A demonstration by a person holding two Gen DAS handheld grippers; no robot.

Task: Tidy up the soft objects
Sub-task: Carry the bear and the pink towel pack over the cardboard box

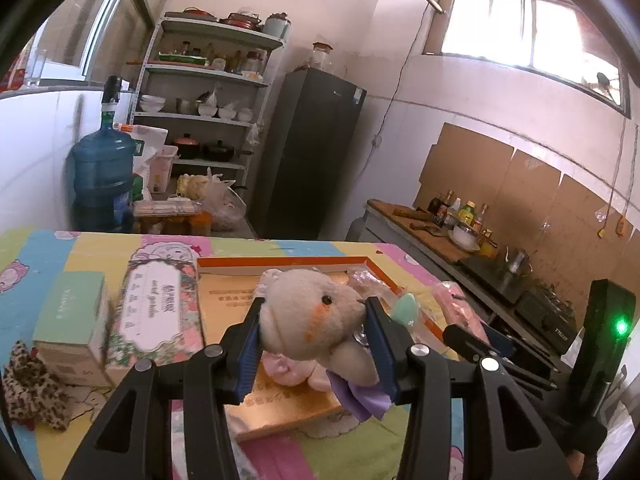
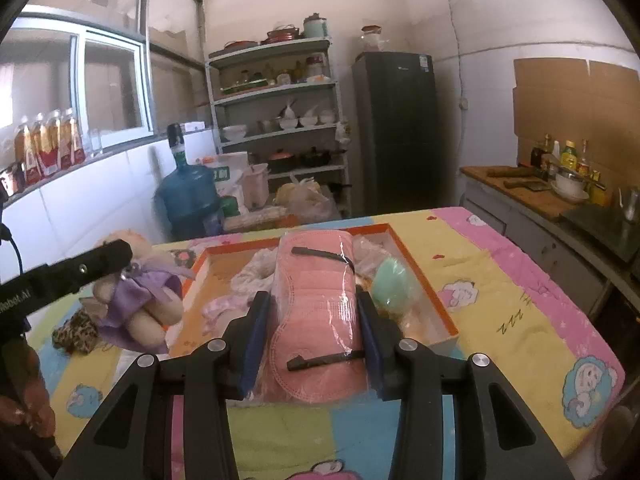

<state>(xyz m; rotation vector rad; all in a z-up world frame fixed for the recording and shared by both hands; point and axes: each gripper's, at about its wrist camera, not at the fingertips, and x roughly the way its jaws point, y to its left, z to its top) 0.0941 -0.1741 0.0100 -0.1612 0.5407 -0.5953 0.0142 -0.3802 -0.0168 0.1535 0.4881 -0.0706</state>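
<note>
A kitchen table under a patterned cloth carries an orange-rimmed box. Left wrist view: the left gripper is clamped on a plush bear, carried above the box. Right wrist view: the right gripper grips a wrapped pink mask pack over the box; the carry step appears current, and the next move calls for lowering each item inside the rim before release.

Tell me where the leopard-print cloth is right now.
The leopard-print cloth lies on the table at the left wrist view's lower left, beside the green box.
</note>
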